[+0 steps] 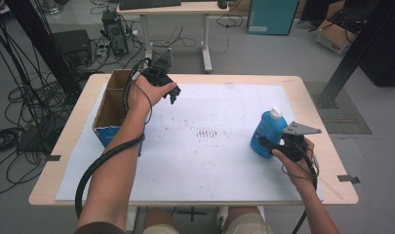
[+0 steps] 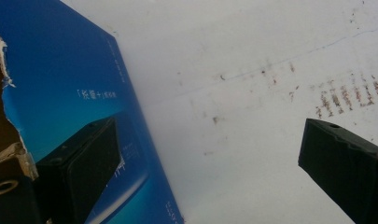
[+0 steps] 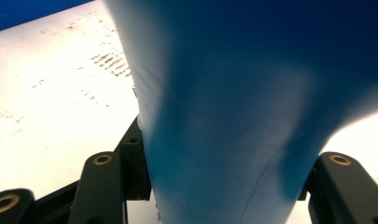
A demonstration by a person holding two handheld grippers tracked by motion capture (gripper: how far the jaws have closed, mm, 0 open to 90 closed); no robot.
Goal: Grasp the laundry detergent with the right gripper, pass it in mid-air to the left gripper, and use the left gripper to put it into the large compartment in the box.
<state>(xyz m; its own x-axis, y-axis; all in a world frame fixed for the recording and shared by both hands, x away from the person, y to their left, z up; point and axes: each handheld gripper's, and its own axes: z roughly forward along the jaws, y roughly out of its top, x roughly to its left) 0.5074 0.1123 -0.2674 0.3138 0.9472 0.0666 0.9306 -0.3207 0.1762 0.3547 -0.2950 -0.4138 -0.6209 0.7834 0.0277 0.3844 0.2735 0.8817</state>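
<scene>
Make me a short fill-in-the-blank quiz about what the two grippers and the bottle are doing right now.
1. The right gripper is shut on a ____ bottle.
2. The bottle's cap is ____ in colour.
3. The left gripper has its jaws ____, beside the cardboard box.

Missing words: blue; white; open

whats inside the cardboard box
In the high view the box is open at the top; only bare brown inner walls show. Its floor is hidden by the near wall and the left forearm, so contents cannot be told.
</scene>
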